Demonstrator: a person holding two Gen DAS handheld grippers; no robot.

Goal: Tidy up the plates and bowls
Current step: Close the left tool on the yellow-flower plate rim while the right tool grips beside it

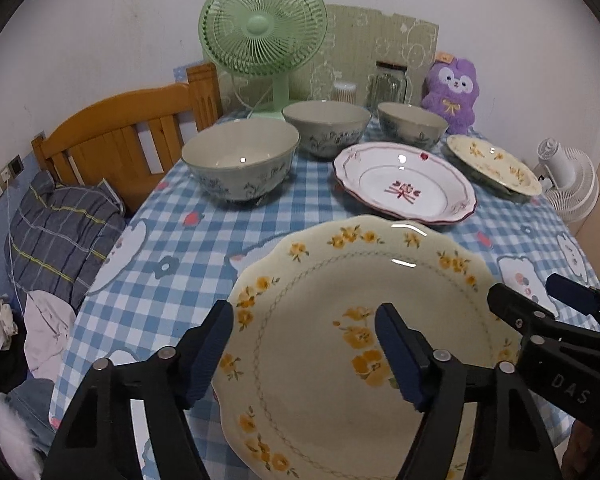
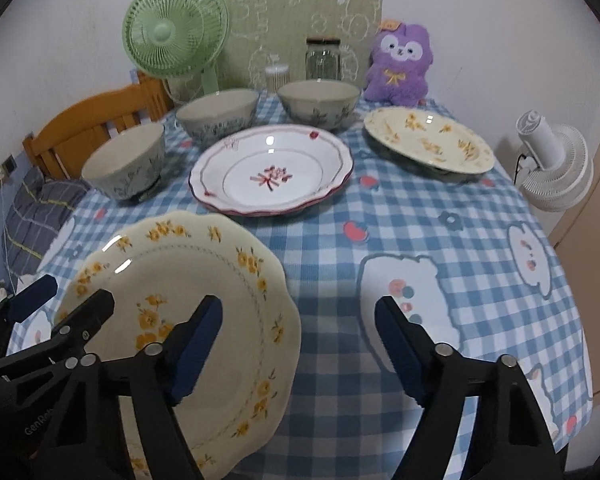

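Checked tablecloth [image 2: 440, 240] bears 3 bowls, 3 plates.

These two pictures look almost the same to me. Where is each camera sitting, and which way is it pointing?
Left wrist view: rides the left gripper, looking forward and down over the near yellow-flowered plate; its open fingers straddle the plate's left rim, and the right gripper's tips poke in at right.
Right wrist view: rides the right gripper, angled down at the checked tablecloth; its open fingers straddle that plate's right rim, the left gripper at lower left.
Shared: that plate, the red-trimmed plate, three bowls, the green fan.
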